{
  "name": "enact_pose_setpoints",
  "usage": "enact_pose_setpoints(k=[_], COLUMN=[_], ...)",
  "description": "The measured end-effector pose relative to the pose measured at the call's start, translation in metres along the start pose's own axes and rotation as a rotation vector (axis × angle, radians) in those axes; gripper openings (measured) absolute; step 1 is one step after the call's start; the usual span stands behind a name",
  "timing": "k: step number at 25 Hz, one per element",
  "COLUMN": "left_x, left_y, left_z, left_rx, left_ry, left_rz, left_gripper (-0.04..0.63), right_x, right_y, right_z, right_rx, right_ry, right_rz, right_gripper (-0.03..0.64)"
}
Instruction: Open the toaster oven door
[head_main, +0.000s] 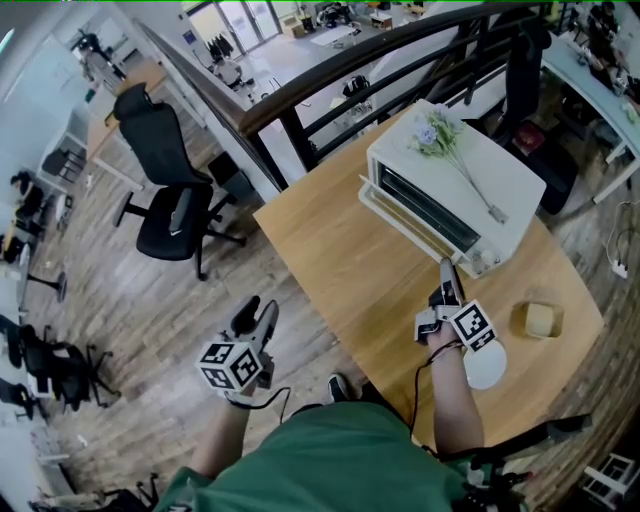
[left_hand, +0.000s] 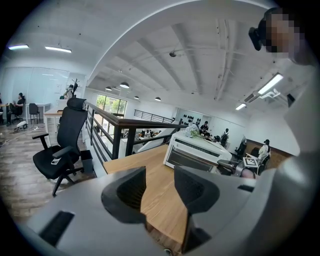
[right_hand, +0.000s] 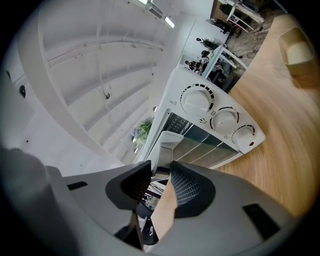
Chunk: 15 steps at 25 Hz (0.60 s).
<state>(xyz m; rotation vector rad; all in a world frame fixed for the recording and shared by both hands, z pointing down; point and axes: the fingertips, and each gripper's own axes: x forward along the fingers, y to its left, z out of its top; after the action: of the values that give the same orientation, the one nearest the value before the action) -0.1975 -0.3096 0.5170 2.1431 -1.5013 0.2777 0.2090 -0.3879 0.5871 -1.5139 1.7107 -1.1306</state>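
right gripper view: door handle (right_hand: 166, 146) in tool (right_hand: 160, 166)

Looked steeply down from head height onto the light wooden tabletop (head_main: 340, 260) and the white boxy metal toaster oven (head_main: 450, 190). In the left gripper view, faced level across that tabletop (left_hand: 150, 170) toward the toaster oven (left_hand: 192, 150), well apart. In the right gripper view, sat tilted, close against the toaster oven (right_hand: 220, 115) and its white bar handle (right_hand: 167, 142). Shared throughout: the toaster oven.
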Motion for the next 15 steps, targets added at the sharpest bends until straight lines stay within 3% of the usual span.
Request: enact_pose_setpoints(k=[7,15], left_x=[-0.007,-0.008], left_y=[-0.006,-0.015], left_z=[-0.006,-0.014], left_rx=[0.009,0.010], left_ry=[0.015,0.030], left_rz=[-0.008,-0.032], left_gripper=[0.186,0.187], right_x=[-0.019,-0.032], right_y=[-0.005,-0.014], right_z=[-0.034,-0.066], right_rx=[-0.095,-0.123], right_ry=[0.059,0.120], right_rz=[0.019,0.028], right_gripper=[0.137,0.130])
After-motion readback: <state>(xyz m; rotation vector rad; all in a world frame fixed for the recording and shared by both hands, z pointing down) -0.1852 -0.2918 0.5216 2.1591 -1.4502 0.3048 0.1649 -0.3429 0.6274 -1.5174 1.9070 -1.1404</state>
